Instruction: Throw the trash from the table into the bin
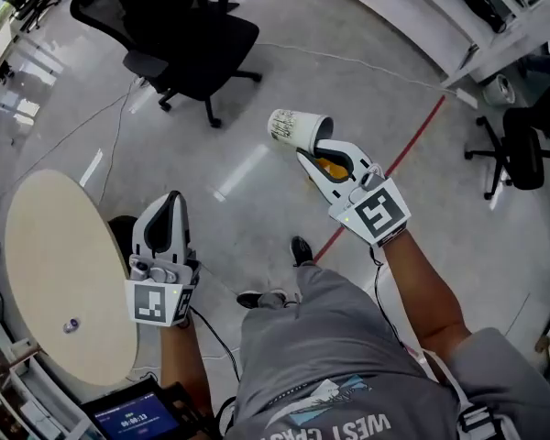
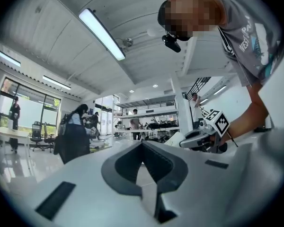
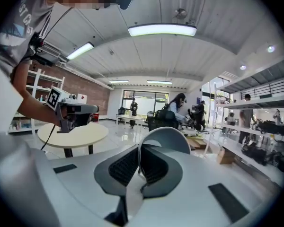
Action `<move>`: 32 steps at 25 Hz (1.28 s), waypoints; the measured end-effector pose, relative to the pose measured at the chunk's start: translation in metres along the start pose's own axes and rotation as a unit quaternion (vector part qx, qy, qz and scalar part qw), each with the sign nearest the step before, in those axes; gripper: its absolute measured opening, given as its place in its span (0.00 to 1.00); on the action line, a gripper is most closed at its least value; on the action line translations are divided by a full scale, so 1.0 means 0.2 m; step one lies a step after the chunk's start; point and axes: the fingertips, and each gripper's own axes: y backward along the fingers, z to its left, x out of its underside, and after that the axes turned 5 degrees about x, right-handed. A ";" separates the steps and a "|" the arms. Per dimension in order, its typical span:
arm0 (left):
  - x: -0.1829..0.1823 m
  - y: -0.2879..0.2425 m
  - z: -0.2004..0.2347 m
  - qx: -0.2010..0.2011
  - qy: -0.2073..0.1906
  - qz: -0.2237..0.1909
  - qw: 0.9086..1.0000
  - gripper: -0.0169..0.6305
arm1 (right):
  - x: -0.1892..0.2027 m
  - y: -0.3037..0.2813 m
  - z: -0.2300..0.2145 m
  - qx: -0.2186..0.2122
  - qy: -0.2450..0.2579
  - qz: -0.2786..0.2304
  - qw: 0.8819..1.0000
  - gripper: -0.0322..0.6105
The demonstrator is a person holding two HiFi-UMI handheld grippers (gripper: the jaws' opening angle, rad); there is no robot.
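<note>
While out over the floor [image 1: 257,218], cup [image 1: 300,128]: white paper, printed, tipped on its side, mouth turned toward the right gripper [image 1: 323,154], well apart from the bench [image 1: 46,246].
Right gripper: fingers [image 3: 125,167] clenched on the cup's rim, thin wall pinched between the ribbed pads; marker cube [image 1: 378,214] facing up.
Left gripper [image 1: 171,204]: fingers pressed tight together, nothing between them; hanging just beside the bench edge, well apart from the right gripper.
Bench: round, pale top, off at the left; one small dark bit [image 1: 71,324] lying near the close edge, too small to tell what.
Floor: glossy grey, with a red line [image 1: 412,140] running on a slant below the right gripper.
Chair [image 1: 179,35]: black, on castors, up ahead, well apart from both grippers.
Person [image 1: 330,356]: grey shirt at the bottom, dark shoe [image 1: 301,248] planted just beside the red line.
Screen [image 1: 133,420]: lit blue, bottom left, below the bench.
</note>
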 end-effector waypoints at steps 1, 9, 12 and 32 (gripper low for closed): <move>0.02 -0.10 -0.05 0.015 0.000 0.005 1.000 0.09 | 0.09 0.04 -0.09 0.012 -0.005 0.014 1.000 0.08; 0.32 -0.76 -0.49 0.111 0.030 0.046 0.992 0.09 | 1.01 0.33 -0.52 0.081 -0.083 0.138 0.984 0.08; 0.46 -0.91 -0.61 0.134 0.039 0.065 0.988 0.09 | 1.35 0.34 -0.59 0.081 -0.093 0.180 0.976 0.08; 0.63 -0.95 -0.65 0.130 0.048 0.127 0.982 0.09 | 2.19 0.23 -0.62 0.036 -0.126 0.340 0.931 0.14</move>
